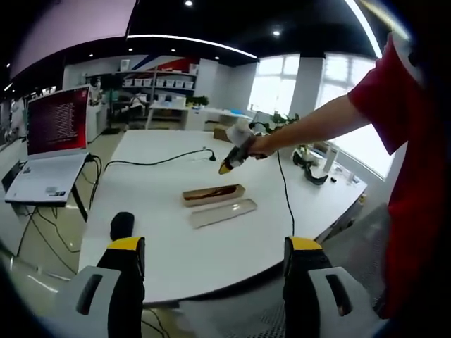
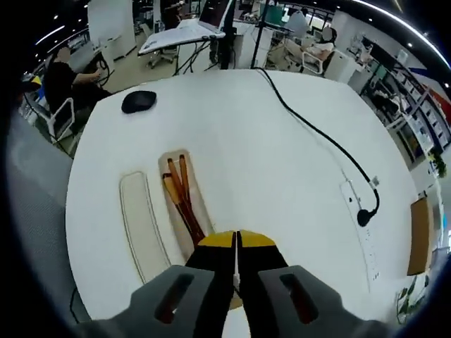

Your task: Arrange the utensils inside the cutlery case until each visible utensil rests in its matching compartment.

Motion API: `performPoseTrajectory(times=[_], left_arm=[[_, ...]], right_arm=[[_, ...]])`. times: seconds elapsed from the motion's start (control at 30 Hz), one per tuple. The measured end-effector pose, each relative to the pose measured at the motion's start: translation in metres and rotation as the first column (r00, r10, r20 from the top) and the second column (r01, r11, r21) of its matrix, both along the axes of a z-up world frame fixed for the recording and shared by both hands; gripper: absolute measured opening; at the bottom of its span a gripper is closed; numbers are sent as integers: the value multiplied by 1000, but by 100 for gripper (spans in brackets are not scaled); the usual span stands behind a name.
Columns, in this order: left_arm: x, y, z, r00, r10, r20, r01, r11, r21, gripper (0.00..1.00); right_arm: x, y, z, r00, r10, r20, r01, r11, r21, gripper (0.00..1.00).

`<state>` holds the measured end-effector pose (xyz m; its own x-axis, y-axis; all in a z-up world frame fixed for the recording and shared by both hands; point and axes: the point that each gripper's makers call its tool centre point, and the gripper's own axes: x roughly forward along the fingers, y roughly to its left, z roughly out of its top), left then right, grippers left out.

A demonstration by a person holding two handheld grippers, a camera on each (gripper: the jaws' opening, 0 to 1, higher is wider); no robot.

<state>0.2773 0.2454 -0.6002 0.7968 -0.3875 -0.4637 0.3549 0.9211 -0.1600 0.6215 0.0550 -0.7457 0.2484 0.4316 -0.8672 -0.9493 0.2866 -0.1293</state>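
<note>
The near end of the cutlery case point(image 2: 184, 204) is hidden behind the right gripper point(image 2: 235, 243), whose yellow-tipped jaws are pressed together with nothing visible between them, so how the utensils point(image 2: 180, 193) end there cannot be made out. From above, roughly three slim brown wooden pieces lie lengthwise in the case, overlapping; an exact count and which compartment each occupies cannot be told. Just beside the case, parallel and apart from it, lies one pale flat lid point(image 2: 143, 229). In the left gripper view the case point(image 1: 213, 193) and lid point(image 1: 223, 213) sit mid-table, small and low in detail, while the left gripper point(image 1: 215, 257) hangs off the table's near edge with its jaws wide and empty. The right gripper point(image 1: 231, 160) shows there too, held above the case by a person's hand point(image 1: 255, 146) on a red-sleeved arm. The round white table point(image 2: 282, 183) also carries one black mouse point(image 2: 139, 101) and one black cable point(image 2: 317, 137). Around it is a bright office with a laptop point(image 1: 51, 144) on a stand, shelves and large windows.
</note>
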Motion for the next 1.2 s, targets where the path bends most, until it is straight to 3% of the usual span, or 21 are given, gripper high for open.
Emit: performPoseTrajectory(times=[0.27, 0.4, 0.47, 0.67, 0.73, 0.77, 0.87, 0.93, 1.03, 1.13, 1.2], left_arm=[[6, -3, 7, 1000, -20, 18, 20, 1000, -5, 83], [9, -6, 10, 999, -33, 30, 34, 999, -17, 83], [13, -7, 13, 996, -53, 68, 52, 999, 6, 81], [13, -8, 2, 996, -82, 43, 81, 996, 32, 80], [16, -7, 4, 993, -100, 58, 98, 995, 33, 79], [20, -9, 9, 989, -118, 93, 116, 993, 27, 78], [30, -14, 10, 980, -157, 123, 158, 987, 3, 76], [36, -22, 0, 979, -188, 84, 191, 981, -22, 77], [49, -34, -7, 971, -226, 73, 229, 973, -35, 79], [65, -44, -10, 958, -271, 90, 270, 963, 21, 83], [76, -48, -14, 959, -273, 68, 272, 962, 30, 87]], right_arm=[[-13, -26, 4, 998, -67, -2, 67, 998, 2, 0], [-21, -27, 18, 994, -105, 9, 105, 992, 66, 5], [-21, -33, 23, 990, -142, 10, 141, 986, 93, 6], [-32, -49, 37, 983, -180, 31, 174, 974, 144, 11], [-38, -55, 45, 980, -197, 28, 190, 969, 158, 13], [-41, -58, 50, 978, -204, 31, 196, 967, 165, 15], [-45, -65, 62, 973, -227, 43, 216, 959, 183, 17], [-50, -70, 68, 972, -227, 55, 213, 960, 184, 19], [-56, -73, 75, 970, -234, 59, 218, 954, 206, 21], [-65, -73, 76, 971, -235, 51, 218, 948, 233, 23], [-71, -76, 74, 969, -242, 47, 225, 946, 234, 26]])
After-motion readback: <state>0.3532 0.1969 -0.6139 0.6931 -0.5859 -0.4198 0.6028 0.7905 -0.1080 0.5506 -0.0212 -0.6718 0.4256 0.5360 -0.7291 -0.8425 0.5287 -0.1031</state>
